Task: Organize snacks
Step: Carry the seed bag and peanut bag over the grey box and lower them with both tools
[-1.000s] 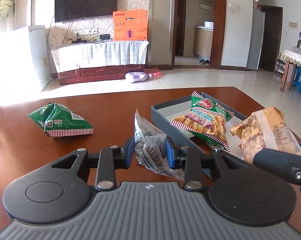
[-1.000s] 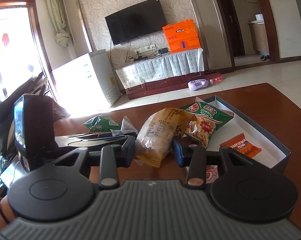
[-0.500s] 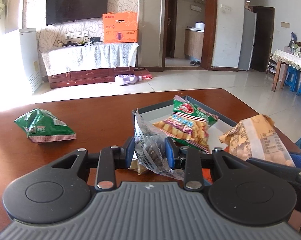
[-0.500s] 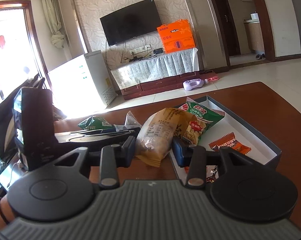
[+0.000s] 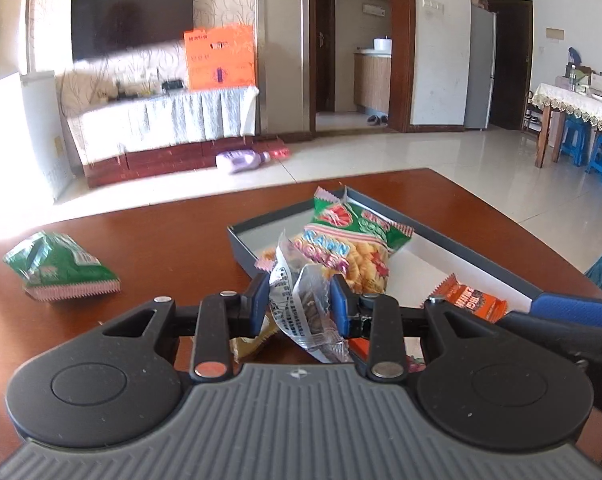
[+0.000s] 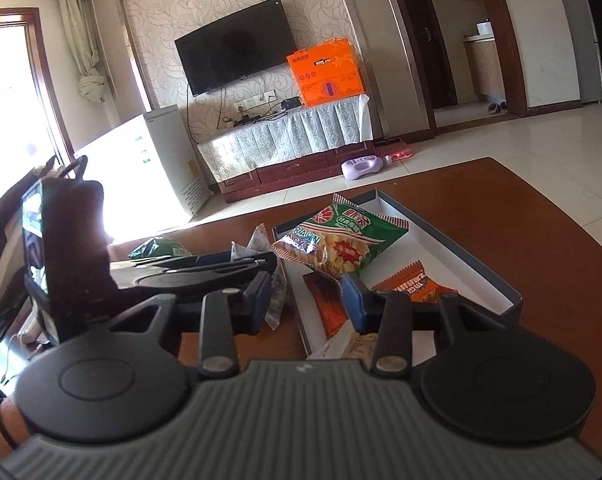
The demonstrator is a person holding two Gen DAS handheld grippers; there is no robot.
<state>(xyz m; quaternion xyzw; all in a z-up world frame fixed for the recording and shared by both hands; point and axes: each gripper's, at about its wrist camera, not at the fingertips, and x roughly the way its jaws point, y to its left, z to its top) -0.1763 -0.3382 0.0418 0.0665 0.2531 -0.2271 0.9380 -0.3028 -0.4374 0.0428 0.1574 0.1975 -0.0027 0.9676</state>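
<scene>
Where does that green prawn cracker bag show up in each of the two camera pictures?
Left wrist view: the prawn cracker bag sits centre, leaning on the near-left end of the box, just beyond the left gripper.
Right wrist view: the bag is centre, slightly above the right gripper, in the box's far-left end.
Shared landmark: the orange carton beside the TV.
</scene>
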